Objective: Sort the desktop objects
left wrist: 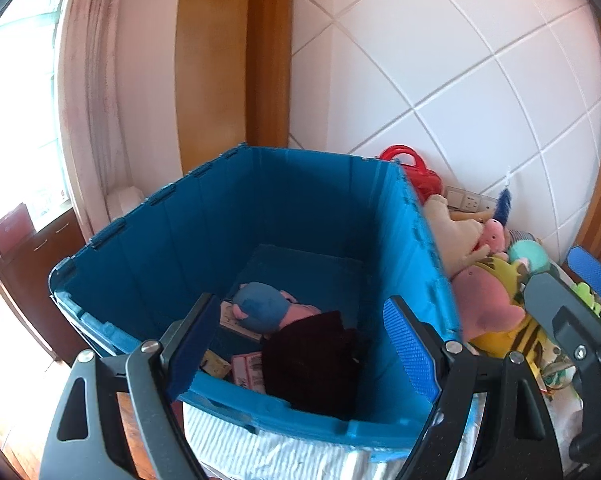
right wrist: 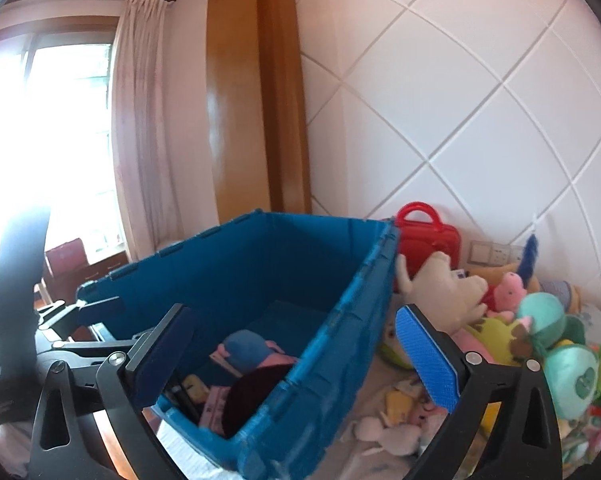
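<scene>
A blue plastic crate (left wrist: 320,196) (right wrist: 340,320) stands on the desk. Inside it lie a blue and pink plush (left wrist: 260,308) (right wrist: 248,346), a dark maroon cloth (left wrist: 312,360) (right wrist: 256,392) and small cards (left wrist: 246,372). My left gripper (left wrist: 300,344) is open and empty above the crate's near rim. My right gripper (right wrist: 296,356) is open and empty over the crate's right front corner; it also shows at the right of the left wrist view (left wrist: 580,280). A pile of plush toys (left wrist: 488,280) (right wrist: 540,328) lies right of the crate.
A red plastic case (right wrist: 428,240) (left wrist: 416,168) leans on the tiled wall behind the toys. A wall socket (right wrist: 488,252) sits beside it. A striped cloth (left wrist: 260,448) covers the desk. A window with a curtain (right wrist: 140,120) is at left.
</scene>
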`<state>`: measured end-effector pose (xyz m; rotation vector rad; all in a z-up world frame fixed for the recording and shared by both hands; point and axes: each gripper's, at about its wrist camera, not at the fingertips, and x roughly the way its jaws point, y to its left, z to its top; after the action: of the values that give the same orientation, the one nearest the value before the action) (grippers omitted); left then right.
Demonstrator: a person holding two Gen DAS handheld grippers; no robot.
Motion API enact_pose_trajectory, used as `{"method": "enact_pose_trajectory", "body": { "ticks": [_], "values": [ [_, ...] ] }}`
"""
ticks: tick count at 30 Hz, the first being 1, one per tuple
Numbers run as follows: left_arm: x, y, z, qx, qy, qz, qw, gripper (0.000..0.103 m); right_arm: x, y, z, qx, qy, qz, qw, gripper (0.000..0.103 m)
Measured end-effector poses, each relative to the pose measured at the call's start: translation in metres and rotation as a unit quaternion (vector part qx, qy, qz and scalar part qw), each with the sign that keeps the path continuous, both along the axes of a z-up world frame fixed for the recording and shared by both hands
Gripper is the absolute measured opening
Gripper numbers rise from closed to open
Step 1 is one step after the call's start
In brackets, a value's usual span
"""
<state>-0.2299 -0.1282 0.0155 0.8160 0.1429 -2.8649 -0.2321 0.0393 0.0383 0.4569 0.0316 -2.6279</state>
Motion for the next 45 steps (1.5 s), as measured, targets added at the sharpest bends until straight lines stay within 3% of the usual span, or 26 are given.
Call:
{"method": "enact_pose_trajectory", "body": {
  "ticks": [15,22,35,45],
  "values": [
    [0.071,0.146,-0.012,-0.006,-0.012,-0.037,0.9992,0.084,0.068,0.155,-0.014,0.008,-0.022,-0.071,0.997,0.103],
    [0.117,0.184,-0.02,0.0,-0.027,-0.053,0.9982,0.084,0.117,0.209,-0.025,0.016,-0.036,-0.103,0.994,0.103],
    [0.178,0.188,-0.008,-0.004,-0.014,-0.105,0.9944,0.084,0.19,0.224,-0.02,0.014,-0.03,-0.153,0.988,0.103],
    [0.192,0.183,-0.001,-0.012,-0.013,-0.115,0.9932,0.084,0.214,0.214,-0.015,0.013,-0.026,-0.162,0.986,0.103]
  ]
}}
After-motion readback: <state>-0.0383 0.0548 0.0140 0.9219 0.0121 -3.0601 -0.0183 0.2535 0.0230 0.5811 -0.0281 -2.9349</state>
